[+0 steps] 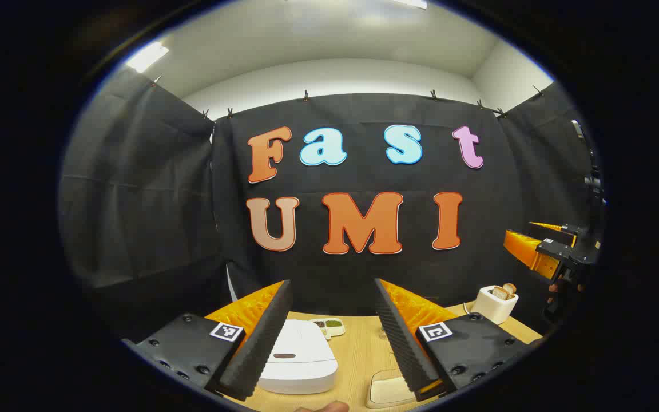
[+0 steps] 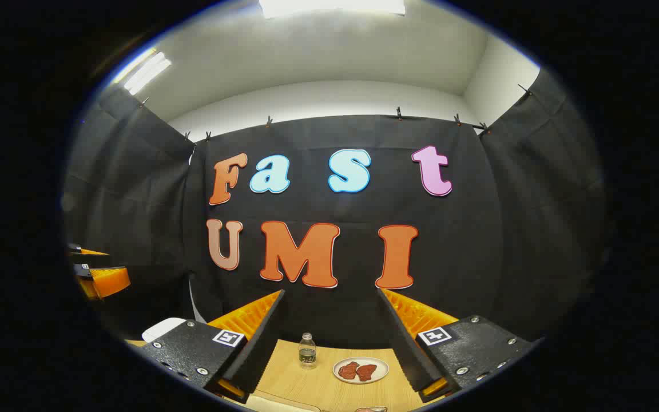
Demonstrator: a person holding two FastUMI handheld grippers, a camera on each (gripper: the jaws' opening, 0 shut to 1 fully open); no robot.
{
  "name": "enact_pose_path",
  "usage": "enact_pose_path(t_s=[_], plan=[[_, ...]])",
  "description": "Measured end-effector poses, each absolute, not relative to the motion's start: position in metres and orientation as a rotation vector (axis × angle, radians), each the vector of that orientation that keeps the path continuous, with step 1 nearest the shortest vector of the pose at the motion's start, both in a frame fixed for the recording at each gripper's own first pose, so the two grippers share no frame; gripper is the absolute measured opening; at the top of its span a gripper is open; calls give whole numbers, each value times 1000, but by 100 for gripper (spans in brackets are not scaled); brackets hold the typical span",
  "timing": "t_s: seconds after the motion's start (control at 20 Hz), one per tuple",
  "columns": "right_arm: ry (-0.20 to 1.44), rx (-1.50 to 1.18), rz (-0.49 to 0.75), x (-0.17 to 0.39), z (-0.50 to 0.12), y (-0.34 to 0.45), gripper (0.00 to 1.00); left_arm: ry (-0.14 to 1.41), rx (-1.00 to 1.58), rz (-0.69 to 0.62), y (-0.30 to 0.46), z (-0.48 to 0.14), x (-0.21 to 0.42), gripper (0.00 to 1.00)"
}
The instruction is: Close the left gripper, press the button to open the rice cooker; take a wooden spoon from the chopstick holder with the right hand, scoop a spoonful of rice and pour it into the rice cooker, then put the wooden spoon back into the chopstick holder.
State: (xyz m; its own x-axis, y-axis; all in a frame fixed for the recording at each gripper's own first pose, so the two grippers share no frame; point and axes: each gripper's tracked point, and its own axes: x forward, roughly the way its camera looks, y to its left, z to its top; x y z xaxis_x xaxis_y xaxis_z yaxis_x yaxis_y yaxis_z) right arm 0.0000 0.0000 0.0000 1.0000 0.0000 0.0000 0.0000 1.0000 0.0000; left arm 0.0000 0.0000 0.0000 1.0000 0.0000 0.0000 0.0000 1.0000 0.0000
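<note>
- The rice cooker (image 1: 298, 357), white with its lid down, sits on the wooden table (image 1: 358, 355) low in the left gripper view, partly behind that gripper's own left finger; a dark oval mark on the lid front may be the button, though I cannot be sure.
- The left gripper (image 1: 329, 337) hangs above the table with its fingers spread wide and nothing between them.
- By my reading the first step is not yet done: the fingers must come together, then the closed tip has to go down onto the button.
- The right gripper (image 2: 329, 343) is likewise wide apart and empty, held high; it also appears at the right edge of the left gripper view.
- I cannot pick out the chopstick holder or the wooden spoon.
- Just behind the cooker lies a small divided dish (image 1: 329, 326); farther right stands a toaster (image 1: 495, 303) with bread in it.
- The right gripper view has a small bottle (image 2: 306, 349) and a plate (image 2: 361, 370) of reddish food on the table.
- Bare wood lies between the cooker and a pale tray (image 1: 389, 389) near the front edge, leaving room to descend.
</note>
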Motion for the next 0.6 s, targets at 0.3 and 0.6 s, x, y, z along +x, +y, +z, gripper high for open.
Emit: enact_pose_path(t_s=[0.3,0.6], plan=[[9,10,-6,-2,0,-1,95,0,5,1,5,-1,-1,97],[18,2,-15,-4,0,-2,97,13,-4,-2,7,-4,0,96]])
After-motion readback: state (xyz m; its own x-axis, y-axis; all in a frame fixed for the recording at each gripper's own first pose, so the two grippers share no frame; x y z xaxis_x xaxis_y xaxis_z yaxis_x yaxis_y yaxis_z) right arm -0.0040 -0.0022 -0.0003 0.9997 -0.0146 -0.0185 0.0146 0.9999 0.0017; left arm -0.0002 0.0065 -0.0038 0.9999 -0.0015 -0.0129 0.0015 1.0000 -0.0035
